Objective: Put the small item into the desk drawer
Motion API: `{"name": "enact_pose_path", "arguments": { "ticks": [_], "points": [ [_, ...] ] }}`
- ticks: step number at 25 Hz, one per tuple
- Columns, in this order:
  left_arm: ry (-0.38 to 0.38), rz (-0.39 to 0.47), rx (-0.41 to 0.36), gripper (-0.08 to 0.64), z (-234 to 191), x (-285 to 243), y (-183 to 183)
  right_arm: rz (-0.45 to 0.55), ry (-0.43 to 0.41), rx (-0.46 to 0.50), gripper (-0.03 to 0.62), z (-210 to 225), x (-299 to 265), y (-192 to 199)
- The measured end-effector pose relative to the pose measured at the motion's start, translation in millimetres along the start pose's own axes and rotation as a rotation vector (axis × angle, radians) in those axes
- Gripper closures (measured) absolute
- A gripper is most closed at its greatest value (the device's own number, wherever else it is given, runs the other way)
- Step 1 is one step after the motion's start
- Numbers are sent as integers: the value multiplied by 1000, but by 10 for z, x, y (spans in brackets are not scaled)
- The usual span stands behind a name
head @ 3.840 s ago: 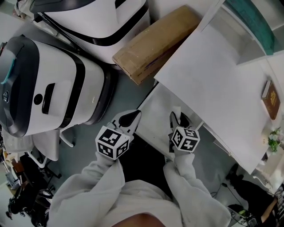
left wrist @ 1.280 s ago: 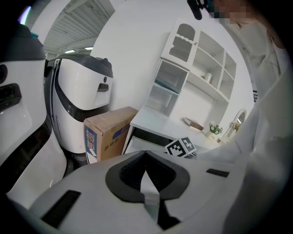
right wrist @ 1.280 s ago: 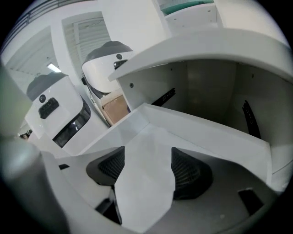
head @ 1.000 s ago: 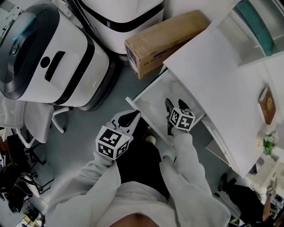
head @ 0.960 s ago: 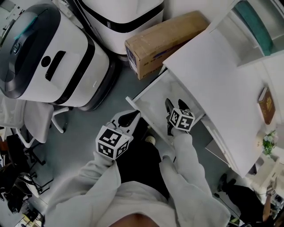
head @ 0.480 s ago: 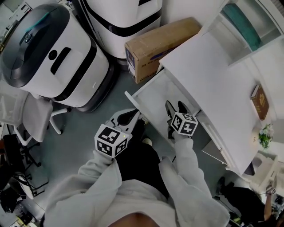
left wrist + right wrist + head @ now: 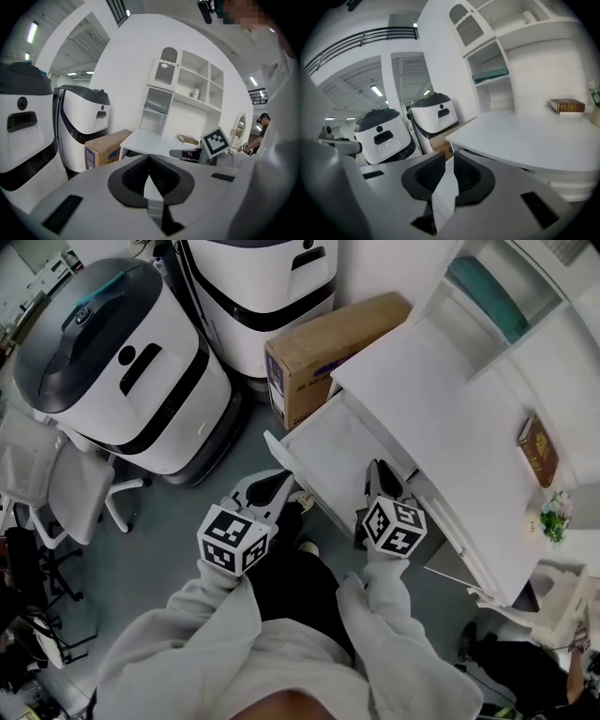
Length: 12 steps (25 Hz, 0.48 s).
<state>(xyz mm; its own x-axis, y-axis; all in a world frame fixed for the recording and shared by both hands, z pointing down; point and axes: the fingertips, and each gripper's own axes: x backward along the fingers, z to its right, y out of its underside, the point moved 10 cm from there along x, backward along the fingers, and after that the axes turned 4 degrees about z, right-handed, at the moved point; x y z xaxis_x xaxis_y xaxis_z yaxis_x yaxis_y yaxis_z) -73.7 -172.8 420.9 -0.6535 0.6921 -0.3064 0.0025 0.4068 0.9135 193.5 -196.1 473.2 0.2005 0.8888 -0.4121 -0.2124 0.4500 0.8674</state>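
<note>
The left gripper [image 7: 149,161] is hovering with its jaws clenched tip to tip. The right gripper [image 7: 449,161] has just been closing its jaws; they are now standing almost together, a narrow slit remaining, gripping nothing. The desk drawer [image 7: 323,451] is standing pulled open just ahead of and below both grippers. Where the small item is lying cannot be told. A brown book [image 7: 537,448] is lying on the desk [image 7: 441,399], well off to the right gripper's right.

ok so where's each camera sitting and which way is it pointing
Head view: on the head, steeply down onto the open drawer; sleeves, left gripper, right gripper show.
Left gripper view: on that gripper, facing the desk; its shut jaws.
Right gripper view: likewise, desk ahead; its empty jaws have just been closing, slim gap.
All share the cardboard box.
</note>
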Motion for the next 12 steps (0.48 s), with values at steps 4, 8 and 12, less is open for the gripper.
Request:
{"name": "enact_pose_path", "arguments": {
  "ticks": [4, 8, 12],
  "points": [
    [13, 34, -21, 544, 84, 46, -61, 92, 3, 27, 532, -150, 360, -243],
    [39, 88, -50, 545, 218, 94, -158, 178, 28, 71, 541, -231, 746, -453],
    [53, 160, -110, 545, 329, 118, -287, 268, 39, 118, 548, -278, 1137, -604]
  ]
}}
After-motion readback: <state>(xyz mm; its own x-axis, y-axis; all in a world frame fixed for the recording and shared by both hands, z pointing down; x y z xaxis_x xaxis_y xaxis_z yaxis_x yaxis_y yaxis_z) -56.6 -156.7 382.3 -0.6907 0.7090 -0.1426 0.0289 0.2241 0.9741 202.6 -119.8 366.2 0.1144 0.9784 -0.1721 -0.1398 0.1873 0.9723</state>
